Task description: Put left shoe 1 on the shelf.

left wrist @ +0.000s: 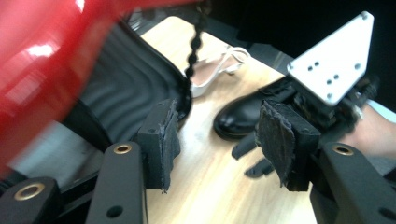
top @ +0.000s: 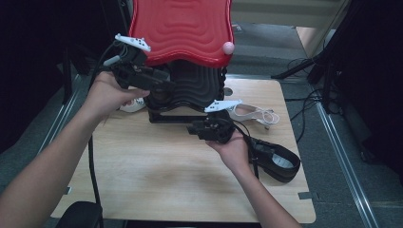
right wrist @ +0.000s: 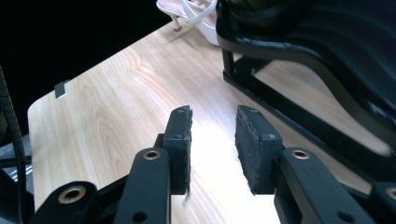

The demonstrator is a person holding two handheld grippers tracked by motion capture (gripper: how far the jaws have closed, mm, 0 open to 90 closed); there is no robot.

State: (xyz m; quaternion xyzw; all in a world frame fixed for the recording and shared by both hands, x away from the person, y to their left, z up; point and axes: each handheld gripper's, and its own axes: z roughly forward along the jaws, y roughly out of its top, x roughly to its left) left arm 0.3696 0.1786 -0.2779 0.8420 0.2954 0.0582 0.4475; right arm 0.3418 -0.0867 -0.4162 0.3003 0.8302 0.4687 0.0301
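A shoe rack stands at the back of the wooden table [top: 157,175], with a red wavy top shelf [top: 183,28] over a black wavy shelf [top: 197,85]. My left gripper [top: 164,86] is at the rack's left side beside the black shelf. Its jaws stand open around nothing [left wrist: 217,144]. My right gripper [top: 194,128] hovers low in front of the rack's base, open and empty [right wrist: 212,140]. A black shoe [top: 275,159] lies by the right wrist, and a white strappy sandal [top: 252,114] lies right of the rack. A white shoe [top: 133,104] lies behind the left hand.
A pink ball [top: 228,47] sits on the red shelf's right corner. A beaded black chain [left wrist: 194,44] hangs from the rack. The rack's black base frame [right wrist: 299,121] runs close to the right gripper. Stands and cables [top: 309,71] sit on the floor at the right.
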